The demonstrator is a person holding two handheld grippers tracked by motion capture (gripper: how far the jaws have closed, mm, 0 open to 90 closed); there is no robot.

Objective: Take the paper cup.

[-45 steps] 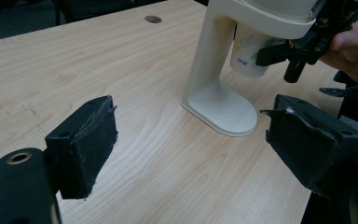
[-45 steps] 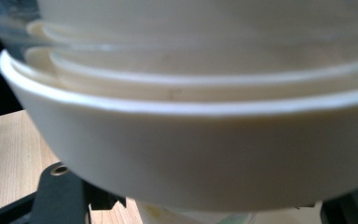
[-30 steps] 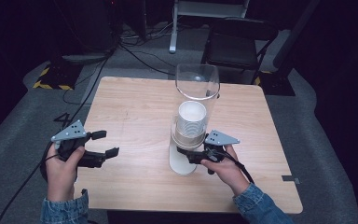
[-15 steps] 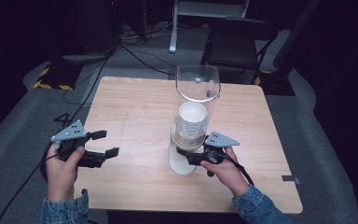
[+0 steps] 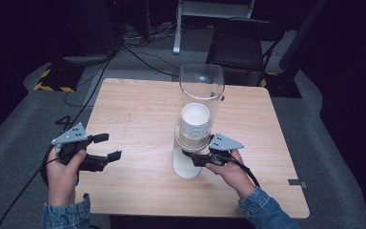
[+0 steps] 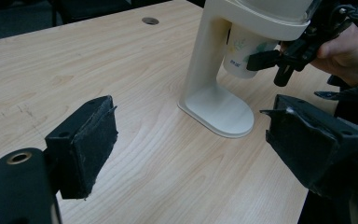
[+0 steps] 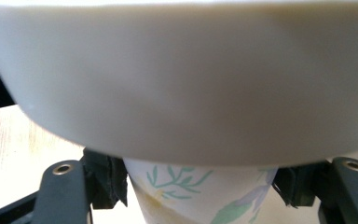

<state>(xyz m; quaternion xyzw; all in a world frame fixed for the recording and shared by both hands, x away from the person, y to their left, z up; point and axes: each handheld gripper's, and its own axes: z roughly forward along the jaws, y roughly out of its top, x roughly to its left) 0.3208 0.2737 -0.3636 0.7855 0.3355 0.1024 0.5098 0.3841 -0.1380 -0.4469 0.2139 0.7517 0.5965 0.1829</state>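
The wooden table point(image 5: 138, 105) carries a white cup dispenser point(image 5: 195, 125) near its front edge. The right gripper point(image 5: 196, 159) clamps both jaws on the paper cup point(image 7: 200, 193) beneath it. The left gripper point(image 5: 108, 146) hovers wide open, empty, at the front-left corner.

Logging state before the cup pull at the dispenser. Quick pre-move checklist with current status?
1. Right tongs placed on either side of the paper cup: ok, a pad on each side of it under the dispenser's white collar.
2. Grip closed on the cup: cannot tell; the pads look close to the cup wall, but contact isn't clear.
3. Left tongs clear of the work: ok, open and empty, off to the left above the table.
4. Dispenser base flat on the table: ok.
5. Path below the cup free: ok, as far as the left gripper view shows.
6. Cups stacked in the clear tube: ok, a white cup is visible inside.
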